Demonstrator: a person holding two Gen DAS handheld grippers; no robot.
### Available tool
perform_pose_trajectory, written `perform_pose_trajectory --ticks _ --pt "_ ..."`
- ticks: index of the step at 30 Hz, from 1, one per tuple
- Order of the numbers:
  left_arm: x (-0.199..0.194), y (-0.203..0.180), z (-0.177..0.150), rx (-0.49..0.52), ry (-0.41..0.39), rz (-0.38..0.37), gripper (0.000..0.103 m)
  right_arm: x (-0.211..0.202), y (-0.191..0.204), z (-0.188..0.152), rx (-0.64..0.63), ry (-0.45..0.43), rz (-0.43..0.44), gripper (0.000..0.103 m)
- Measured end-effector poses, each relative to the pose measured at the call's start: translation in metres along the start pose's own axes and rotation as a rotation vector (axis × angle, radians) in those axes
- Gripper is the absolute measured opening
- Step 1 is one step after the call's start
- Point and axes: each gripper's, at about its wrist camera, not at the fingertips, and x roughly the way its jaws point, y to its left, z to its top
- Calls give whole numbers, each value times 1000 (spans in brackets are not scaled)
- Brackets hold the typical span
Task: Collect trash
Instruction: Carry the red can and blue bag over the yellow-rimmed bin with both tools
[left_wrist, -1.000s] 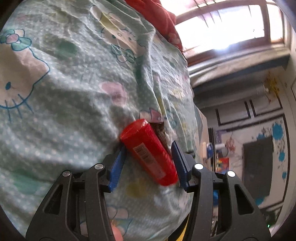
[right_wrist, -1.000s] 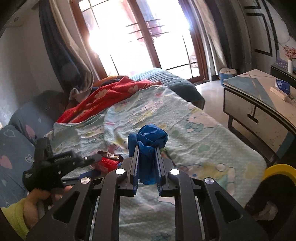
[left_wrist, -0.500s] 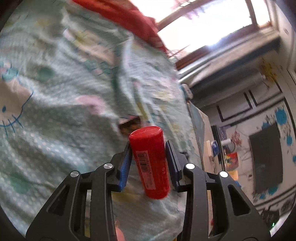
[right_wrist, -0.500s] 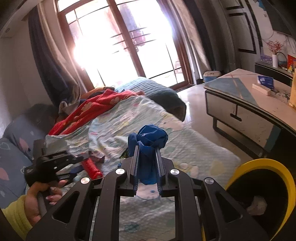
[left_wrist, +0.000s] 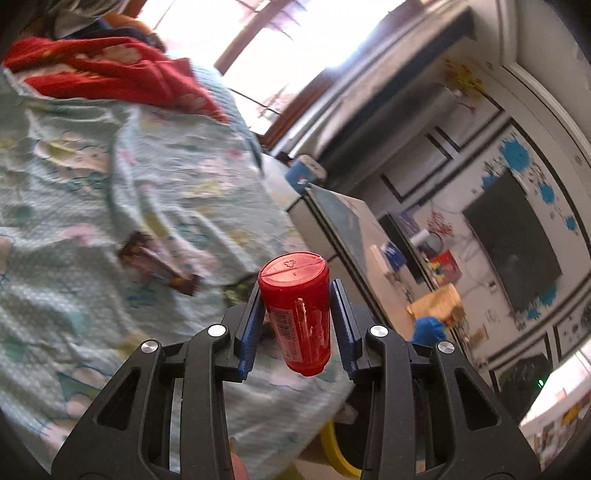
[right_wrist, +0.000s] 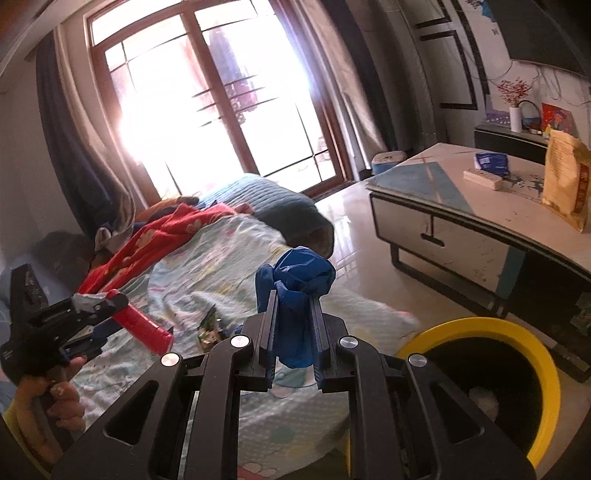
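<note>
- The left gripper (left_wrist: 295, 314) is clamped on a red bottle (left_wrist: 301, 314), pads pressing both sides of its body, cap end pointing away from the camera; it hangs clear of the bed (left_wrist: 110, 184) near the foot-end edge.
- A side grip across the round body makes sense here: I'd say it keeps the bottle from rolling out during the carry.
- The right gripper (right_wrist: 293, 325) is closed tight on a crumpled blue glove (right_wrist: 295, 280); most of the wad bulges out past the fingertips, and only a pinched strip sits between the jaws.
- That pinch looks enough for something so light and limp, though the loose bulk could snag on a rim.
- The yellow-rimmed bin (right_wrist: 480, 328) stands on the floor by the bed's foot corner, lower right of the right gripper and close; something pale already lies inside.
- Both pieces look lifted and ready to drop; the glove is nearer the bin than the bottle, which is off at the left in the right wrist view.
- Left behind on the bed: a dark snack wrapper (left_wrist: 159, 262) mid-bed, and a small green packet (right_wrist: 208, 326) near the foot-end edge.
</note>
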Motion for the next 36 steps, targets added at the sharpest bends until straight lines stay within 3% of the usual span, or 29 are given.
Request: perform_pose_trajectory --ticks 14,22,36 --pt "20 -89 -47 278 78 -105 28 -37 -45 11 54 -60 -91 15" --pt "41 -117 -81 372 142 -140 28 -53 -65 6 59 -67 -146 15" --pt "73 -148 -132 508 224 -209 28 -64 -116 -24 112 -2 -202 15"
